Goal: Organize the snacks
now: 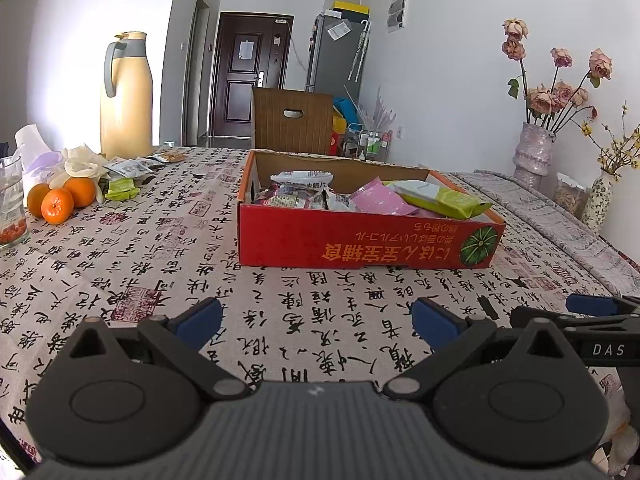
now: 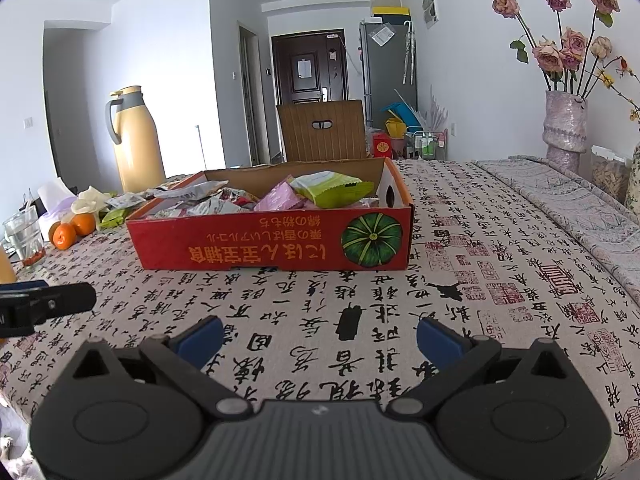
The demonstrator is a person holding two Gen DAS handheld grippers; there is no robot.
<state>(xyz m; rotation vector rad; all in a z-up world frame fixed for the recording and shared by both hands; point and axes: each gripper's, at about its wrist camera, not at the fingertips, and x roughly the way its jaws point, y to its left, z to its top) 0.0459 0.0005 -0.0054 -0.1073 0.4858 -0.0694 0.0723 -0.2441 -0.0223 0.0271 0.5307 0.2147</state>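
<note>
A red cardboard box (image 1: 360,242) stands on the table, holding several snack packets, among them a green one (image 1: 440,198) and a pink one (image 1: 384,202). It also shows in the right wrist view (image 2: 272,242). More snack packets (image 1: 128,178) lie loose at the far left, by the oranges. My left gripper (image 1: 318,322) is open and empty, low over the cloth in front of the box. My right gripper (image 2: 320,338) is open and empty, also in front of the box, to the right of the left one.
Oranges (image 1: 60,200), a glass (image 1: 10,204), tissues and a tall yellow thermos (image 1: 126,92) stand at the left. Flower vases (image 1: 534,152) and a jar (image 1: 570,196) line the right wall. A brown chair back (image 1: 294,120) stands behind the table.
</note>
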